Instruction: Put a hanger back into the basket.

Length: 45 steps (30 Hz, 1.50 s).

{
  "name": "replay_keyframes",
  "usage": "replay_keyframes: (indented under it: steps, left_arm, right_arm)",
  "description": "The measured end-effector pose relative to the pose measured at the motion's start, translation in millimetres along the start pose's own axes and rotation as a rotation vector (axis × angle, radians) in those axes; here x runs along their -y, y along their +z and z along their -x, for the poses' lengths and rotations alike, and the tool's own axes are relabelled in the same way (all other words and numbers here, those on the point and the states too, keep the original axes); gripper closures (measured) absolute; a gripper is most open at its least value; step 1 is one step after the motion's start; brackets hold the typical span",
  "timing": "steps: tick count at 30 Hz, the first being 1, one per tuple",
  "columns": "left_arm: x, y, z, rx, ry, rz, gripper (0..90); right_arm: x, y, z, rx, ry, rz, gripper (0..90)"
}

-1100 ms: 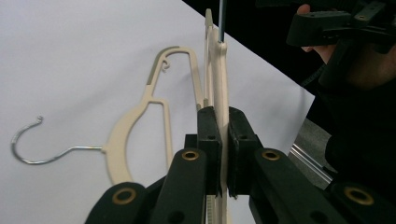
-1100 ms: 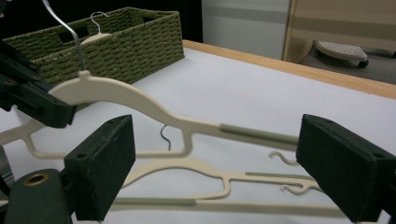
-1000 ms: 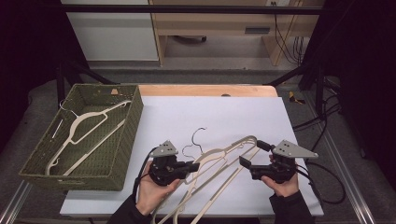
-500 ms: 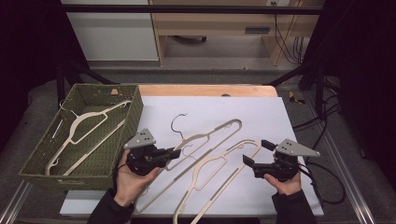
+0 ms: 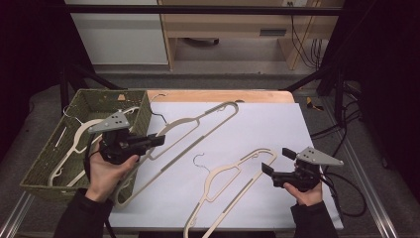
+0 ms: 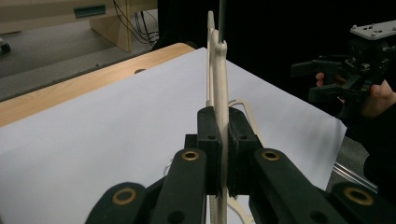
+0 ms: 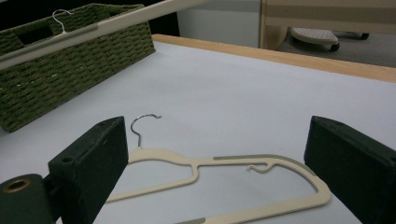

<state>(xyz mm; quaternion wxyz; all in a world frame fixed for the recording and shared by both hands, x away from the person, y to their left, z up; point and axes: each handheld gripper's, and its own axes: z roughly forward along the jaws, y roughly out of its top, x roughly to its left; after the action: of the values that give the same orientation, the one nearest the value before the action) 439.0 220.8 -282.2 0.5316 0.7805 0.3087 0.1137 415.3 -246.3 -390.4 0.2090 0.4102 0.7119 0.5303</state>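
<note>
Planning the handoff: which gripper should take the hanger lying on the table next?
Right. The right gripper is open, with its fingers either side of the lying hanger. The left gripper is shut on the other hanger, beside the basket.

Your table is wood-edged and covered by a white sheet. On it rest a green wicker basket at left and one cream hanger.

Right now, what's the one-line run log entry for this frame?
left tool: shut on lifted hanger | right tool: open, near flat hanger | basket: holds hangers
</note>
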Motion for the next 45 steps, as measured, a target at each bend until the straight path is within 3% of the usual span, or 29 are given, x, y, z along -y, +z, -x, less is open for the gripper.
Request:
replay_keyframes:
  steps: [6, 12, 16, 22, 30, 45]
  left_arm:
    - [-9.3, -21.6, -21.9, -0.042, 0.027, -0.010, 85.9]
    - [-12.0, -37.7, -40.2, -0.073, 0.023, -0.005, 85.9]
    - [-13.1, -51.1, -55.2, -0.117, 0.024, 0.007, 85.9]
    - [-11.4, -69.6, -83.4, -0.164, 0.010, 0.008, 85.9]
    - [-4.2, -85.8, -108.1, -0.196, 0.010, 0.002, 85.9]
    - [12.8, -105.4, -138.8, -0.226, 0.010, 0.005, 85.8]
  right_arm:
    - [0.2, -0.4, 2.3, 0.007, 0.002, 0.001, 6.9]
    - [0.8, 1.8, 1.4, 0.010, 0.001, -0.004, 6.8]
    - [0.7, 2.2, 1.8, 0.013, 0.001, -0.005, 6.7]
    - [0.6, 2.0, 2.0, 0.012, 0.001, -0.004, 6.6]
    - [0.8, 3.0, 1.5, 0.011, 0.000, -0.007, 6.6]
    - [1.0, 4.2, 0.9, 0.011, -0.007, -0.006, 6.5]
